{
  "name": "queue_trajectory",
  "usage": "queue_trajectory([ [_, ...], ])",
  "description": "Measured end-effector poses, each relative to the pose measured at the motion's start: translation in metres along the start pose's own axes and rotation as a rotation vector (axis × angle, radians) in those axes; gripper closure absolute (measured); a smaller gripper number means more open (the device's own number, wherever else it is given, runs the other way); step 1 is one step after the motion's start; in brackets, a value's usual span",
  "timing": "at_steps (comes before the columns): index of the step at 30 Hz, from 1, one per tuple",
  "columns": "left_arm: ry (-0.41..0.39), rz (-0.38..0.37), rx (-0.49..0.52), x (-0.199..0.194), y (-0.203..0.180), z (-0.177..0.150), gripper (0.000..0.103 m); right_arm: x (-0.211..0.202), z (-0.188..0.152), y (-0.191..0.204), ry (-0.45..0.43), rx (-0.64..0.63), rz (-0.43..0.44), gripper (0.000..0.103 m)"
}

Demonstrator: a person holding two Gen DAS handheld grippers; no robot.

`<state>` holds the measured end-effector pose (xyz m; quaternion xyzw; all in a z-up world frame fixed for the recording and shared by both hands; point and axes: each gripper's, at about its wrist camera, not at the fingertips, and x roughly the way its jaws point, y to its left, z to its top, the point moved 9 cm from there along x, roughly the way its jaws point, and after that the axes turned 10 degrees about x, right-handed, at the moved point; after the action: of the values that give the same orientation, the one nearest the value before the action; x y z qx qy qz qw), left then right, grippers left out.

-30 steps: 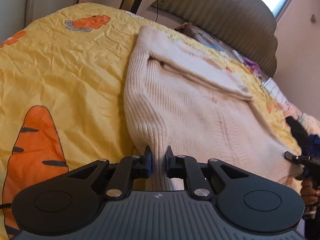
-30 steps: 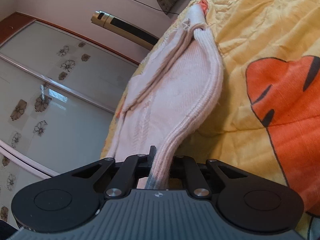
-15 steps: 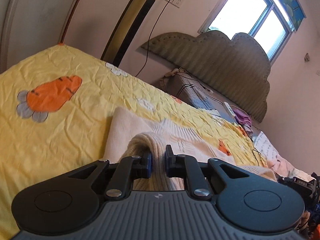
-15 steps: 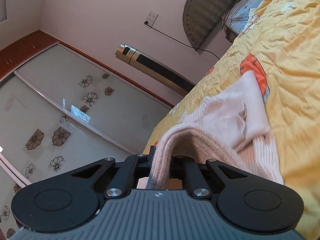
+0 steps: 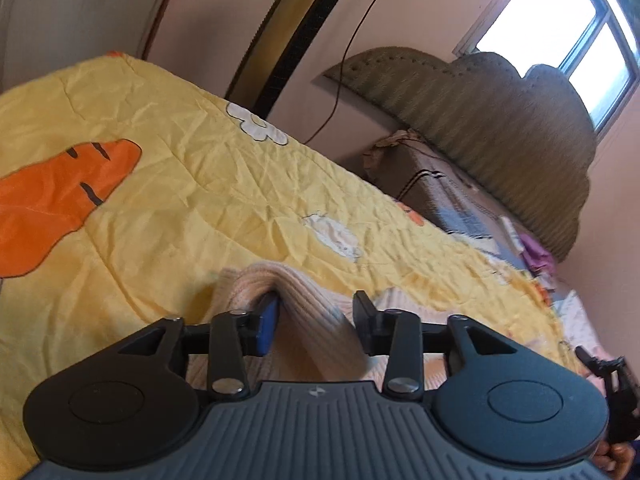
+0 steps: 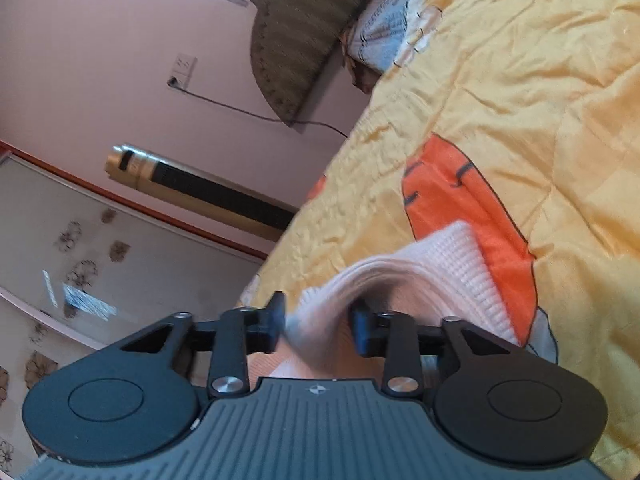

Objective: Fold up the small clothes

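One sweater between each gripper's jaws.

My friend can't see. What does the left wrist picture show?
The left gripper is opening, with a fold of cream knitted sweater between its jaws. Beyond lies a yellow bedspread printed with an orange carrot.

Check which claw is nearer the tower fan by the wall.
Left. The left claw, opening around the sweater, works nearer the tower fan; the right claw is farther along the bedspread.
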<state>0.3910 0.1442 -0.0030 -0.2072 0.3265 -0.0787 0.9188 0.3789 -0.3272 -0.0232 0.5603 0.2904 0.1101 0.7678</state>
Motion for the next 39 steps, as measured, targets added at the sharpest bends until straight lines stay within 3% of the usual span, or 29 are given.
queue_trajectory([
  [1,-0.020,-0.010,-0.031,-0.006,0.002,0.005,0.055,-0.006,0.006,0.005,-0.026,-0.023,0.012,0.034],
  [5,-0.109,0.055,-0.105,-0.040,0.020,0.006,0.033,-0.025,0.016,0.015,-0.043,-0.086,-0.003,0.033],
  [9,-0.144,0.131,-0.176,-0.089,0.041,-0.036,0.033,-0.064,-0.002,0.011,-0.006,-0.161,-0.032,0.032],
  [12,-0.170,0.115,-0.262,-0.131,0.052,-0.080,0.033,-0.113,-0.027,0.000,-0.004,-0.216,-0.056,0.031],
  [14,-0.140,0.078,-0.312,-0.143,0.052,-0.105,0.033,-0.143,-0.046,-0.015,0.000,-0.193,-0.075,0.031],
  [18,-0.074,0.009,-0.301,-0.135,0.029,-0.127,0.033,-0.169,-0.086,-0.049,0.077,-0.057,-0.089,0.031],
  [21,-0.047,0.003,-0.329,-0.110,0.017,-0.130,0.028,-0.157,-0.109,-0.050,0.124,-0.071,-0.097,0.031],
  [24,-0.058,0.028,-0.397,-0.086,0.016,-0.131,0.020,-0.131,-0.112,-0.043,0.090,-0.084,-0.109,0.026],
  [27,-0.064,0.074,-0.379,-0.076,0.009,-0.126,0.020,-0.110,-0.101,-0.042,-0.012,-0.011,-0.143,0.021],
  [28,-0.062,0.094,-0.356,-0.073,0.007,-0.125,0.028,-0.105,-0.099,-0.039,-0.030,-0.009,-0.155,0.021],
  [29,-0.041,0.134,-0.315,-0.071,0.006,-0.127,0.065,-0.100,-0.099,-0.038,-0.047,-0.012,-0.164,0.021],
  [30,-0.013,0.145,-0.277,-0.066,0.004,-0.127,0.075,-0.096,-0.100,-0.037,-0.068,-0.021,-0.173,0.027],
  [32,-0.018,0.151,-0.259,-0.069,0.002,-0.123,0.081,-0.089,-0.104,-0.040,-0.077,-0.061,-0.234,0.063],
  [33,-0.018,0.157,-0.237,-0.071,-0.001,-0.120,0.082,-0.087,-0.106,-0.041,-0.077,-0.070,-0.247,0.071],
  [39,-0.061,0.100,-0.159,-0.115,-0.024,-0.097,0.086,-0.101,-0.104,-0.009,-0.128,-0.143,-0.211,0.074],
])
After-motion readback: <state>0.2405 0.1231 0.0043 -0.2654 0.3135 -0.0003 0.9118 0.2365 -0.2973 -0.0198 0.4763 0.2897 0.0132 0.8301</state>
